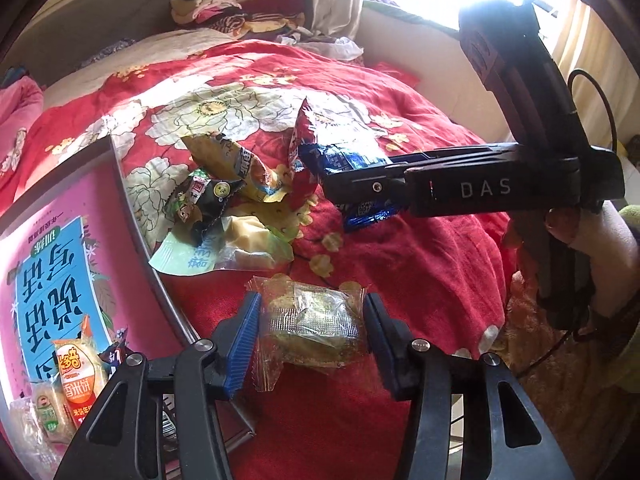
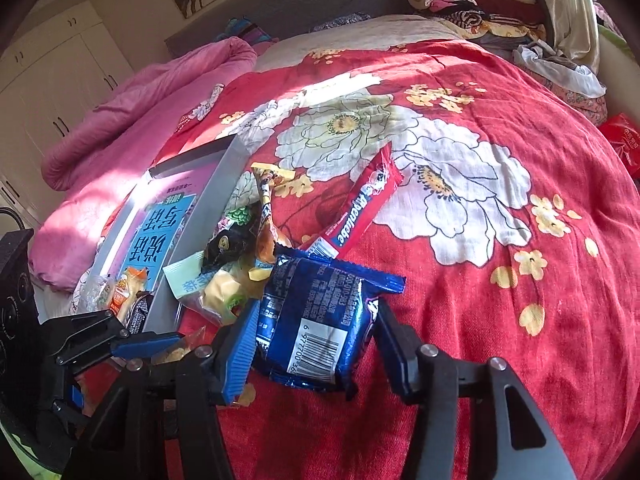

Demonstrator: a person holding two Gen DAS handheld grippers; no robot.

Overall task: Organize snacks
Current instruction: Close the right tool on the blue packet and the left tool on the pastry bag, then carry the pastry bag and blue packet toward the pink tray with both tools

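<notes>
**Now both grippers are on snack packets over the red bedspread**

Here the left gripper [image 1: 312, 336] is closed partway on a clear-wrapped cake [image 1: 314, 330]: both blue pads meet the wrapper's sides, and the packet sits low over the red flowered bedspread [image 1: 420, 256]. The right gripper [image 2: 312, 340] is likewise closed partway on a blue snack packet [image 2: 316, 316], barcode side facing the camera — the left pad presses its edge, and the right pad sits against the other side. In the left wrist view that same packet is seen clamped in the right gripper, lifted just above the cloth.

Between the two, a loose heap lies on the bed: a yellow bag [image 1: 236, 164], a black-and-green packet [image 1: 200, 204], a pale green-and-clear pouch [image 1: 224, 252] and a long red packet [image 2: 360, 208].

Just left of the heap stands a grey-rimmed box with a pink and blue printed bottom [image 1: 60, 264] — several snacks already lie in its near corner, an orange rice-cracker pack [image 1: 80, 376] among them.
</notes>
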